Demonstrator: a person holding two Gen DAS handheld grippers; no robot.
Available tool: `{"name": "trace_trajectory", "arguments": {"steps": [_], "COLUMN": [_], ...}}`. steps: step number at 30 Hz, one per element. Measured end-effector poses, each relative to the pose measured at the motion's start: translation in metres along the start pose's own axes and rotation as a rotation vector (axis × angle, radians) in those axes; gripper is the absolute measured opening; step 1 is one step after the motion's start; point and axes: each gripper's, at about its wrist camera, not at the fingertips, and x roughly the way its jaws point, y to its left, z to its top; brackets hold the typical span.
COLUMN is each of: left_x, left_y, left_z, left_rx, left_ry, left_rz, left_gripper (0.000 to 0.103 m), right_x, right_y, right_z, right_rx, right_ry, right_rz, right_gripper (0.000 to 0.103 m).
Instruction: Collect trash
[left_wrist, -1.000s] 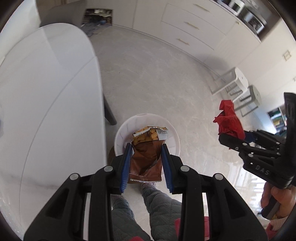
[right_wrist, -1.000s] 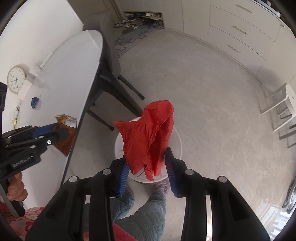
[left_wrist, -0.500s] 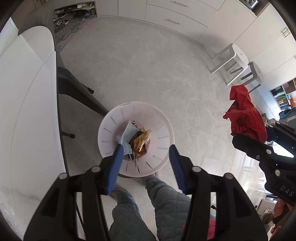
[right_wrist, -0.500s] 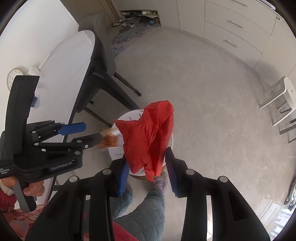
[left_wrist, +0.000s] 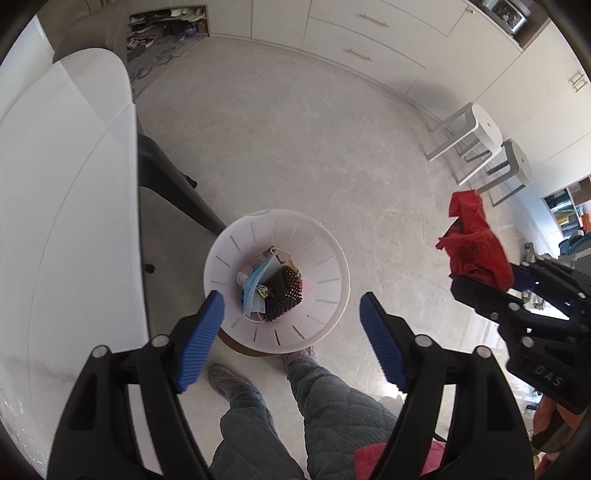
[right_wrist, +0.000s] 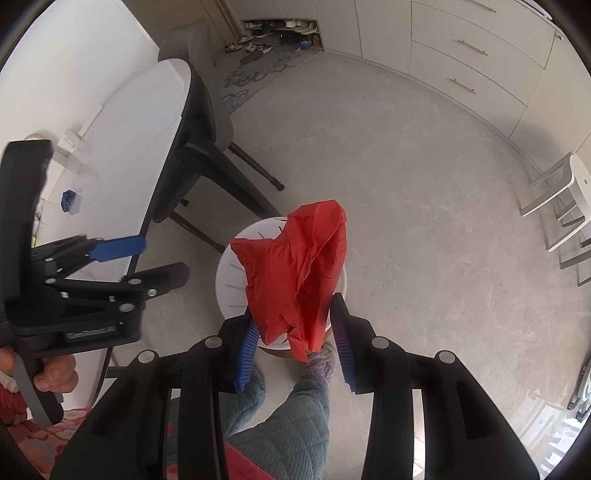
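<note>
A white slotted bin (left_wrist: 325, 258) stands on the floor right under my left gripper (left_wrist: 291, 301). Its jaws are opening wide, with nothing between them. In the bin lie a blue face mask (left_wrist: 255, 284), a dark wrapper (left_wrist: 284, 291) and other scraps. My right gripper (right_wrist: 293, 317) is shut on a crumpled red plastic bag (right_wrist: 295, 269), which hangs over the bin (right_wrist: 231, 280). The left wrist view shows that red bag (left_wrist: 476, 240) at the right in the right gripper (left_wrist: 484, 282). At the left of the right wrist view is the left gripper (right_wrist: 162, 258).
A white table (left_wrist: 66, 221) runs along the left, a black chair (left_wrist: 166, 184) tucked beside it. The person's quilted trouser legs (left_wrist: 314, 406) and slippers stand just behind the bin. Two stools (left_wrist: 480, 136) and white cabinets line the far right. A small blue object (right_wrist: 68, 199) lies on the table.
The left gripper opened and let go of the brown snack wrapper, which now lies in the bin. It also shifted over the bin. The right gripper still holds the red bag.
</note>
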Motion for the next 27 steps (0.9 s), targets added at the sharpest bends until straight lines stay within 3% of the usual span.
{"name": "trace_trajectory", "arguments": {"steps": [4,12,15,17,23,27], "left_x": [-0.019,-0.047,-0.054,-0.057,-0.064,-0.067], "left_y": [0.012,0.050,0.066,0.074,0.093,0.101], "left_z": [-0.003,-0.014,-0.019,-0.022,-0.030,-0.032], "left_rx": [-0.035,-0.127,-0.165,-0.183,-0.236,-0.251], "left_ry": [-0.035,-0.076,-0.084,-0.087,-0.099,-0.104], "left_rz": [0.017,0.048,0.058,0.065,0.073,0.077], "left_gripper": [0.086,0.091,0.091,0.091,0.091,0.091], "right_x": [0.010,0.041,0.053,0.058,0.062,0.054], "right_y": [0.004,0.025,0.035,0.040,0.055,0.063], "right_z": [0.002,0.009,0.012,0.013,0.017,0.021], "right_rx": [-0.001,-0.048,-0.071,-0.082,-0.091,-0.102], "right_ry": [0.013,0.055,0.073,0.079,0.089,0.068], "right_rz": [0.017,0.047,0.051,0.048,0.033,0.020], "right_gripper": [0.039,0.041,0.056,0.074,0.089,0.093]}}
